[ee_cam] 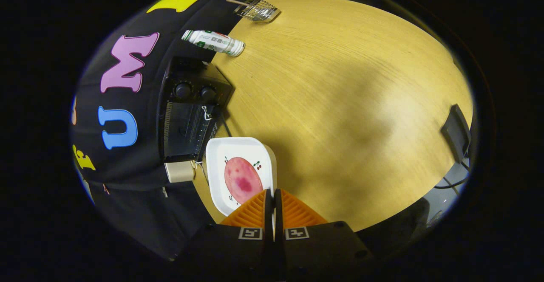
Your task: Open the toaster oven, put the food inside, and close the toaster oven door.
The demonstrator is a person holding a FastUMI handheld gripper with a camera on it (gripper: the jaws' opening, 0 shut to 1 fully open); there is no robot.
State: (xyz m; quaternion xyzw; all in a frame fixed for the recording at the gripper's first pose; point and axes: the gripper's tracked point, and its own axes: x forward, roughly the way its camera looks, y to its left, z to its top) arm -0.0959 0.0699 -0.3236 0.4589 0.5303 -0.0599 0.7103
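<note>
The orange fingers (255, 212) of the gripper (273, 195) are lying pressed almost together, only a thin dark slit showing between them, and nothing is sitting in that slit. Their tips are hanging over the near rim of a white square plate (259, 150), at its corner closest to the gripper. On the plate a pink round slice of food (242, 179) is lying flat, just ahead of the tips and a little to the left of them, apart from both fingers; small cherry prints are showing on the plate beside it. Just beyond the plate, touching or nearly touching its far edge, the black oven (191, 112) is standing against the booth wall with its glass door (185, 131) shut, two round knobs (183, 90) sitting on the panel beside the door and a small metal hook (206, 113) hanging at the door's edge. A beige block (179, 171) is sitting at the oven's near corner, just left of the plate. Further out along the wall a white bottle (213, 42) is lying on its side, and beyond it a wire rack (257, 10) is resting near the far edge of the wooden table (348, 103). Well off to the right a dark flat box (457, 132) is sitting at the table's edge with a cable (452, 184) trailing below it
</note>
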